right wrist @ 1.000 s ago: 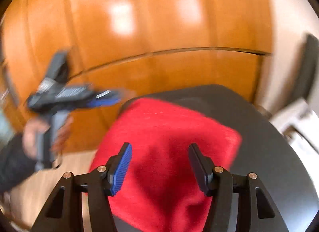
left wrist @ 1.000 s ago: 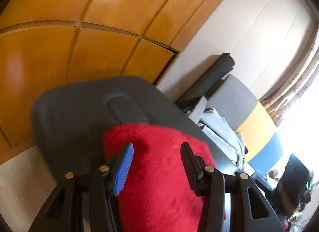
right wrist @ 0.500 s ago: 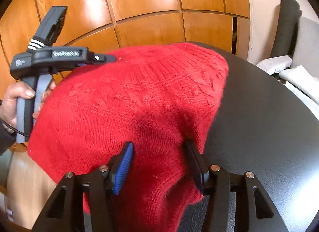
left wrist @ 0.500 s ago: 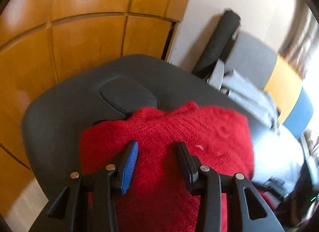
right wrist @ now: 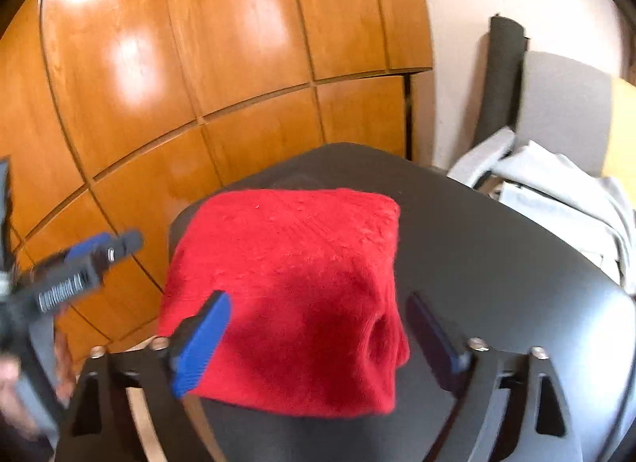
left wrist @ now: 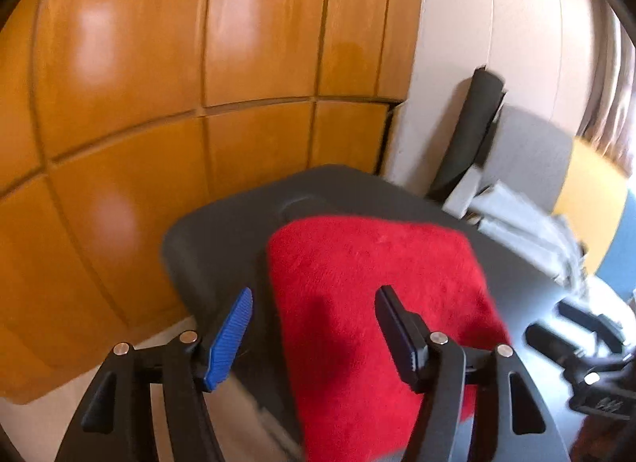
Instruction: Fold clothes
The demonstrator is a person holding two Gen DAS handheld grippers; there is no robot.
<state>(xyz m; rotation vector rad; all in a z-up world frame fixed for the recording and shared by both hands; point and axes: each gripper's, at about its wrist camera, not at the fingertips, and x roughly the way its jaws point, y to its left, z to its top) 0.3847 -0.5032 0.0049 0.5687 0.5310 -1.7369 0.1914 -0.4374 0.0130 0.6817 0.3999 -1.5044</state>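
A red knitted sweater [left wrist: 381, 295] lies folded into a compact rectangle on a dark grey table [left wrist: 214, 239]; it also shows in the right wrist view [right wrist: 294, 279]. My left gripper [left wrist: 314, 327] is open and empty, held above the sweater's near left edge. My right gripper [right wrist: 318, 334] is open and empty, held above the sweater's near end. The left gripper [right wrist: 75, 267] also shows blurred at the left of the right wrist view, beside the table.
Orange wooden panels [left wrist: 159, 64] stand behind the table. A rolled black mat [left wrist: 469, 132] and a grey-yellow-blue sofa [left wrist: 532, 160] with pale clothes [right wrist: 556, 191] are at the right. The table's left edge [right wrist: 175, 231] lies under the sweater's side.
Both grippers opened wider and pulled back from the sweater. The sweater went from lifted and draped to lying folded flat on the table. The left gripper swung off to the left.
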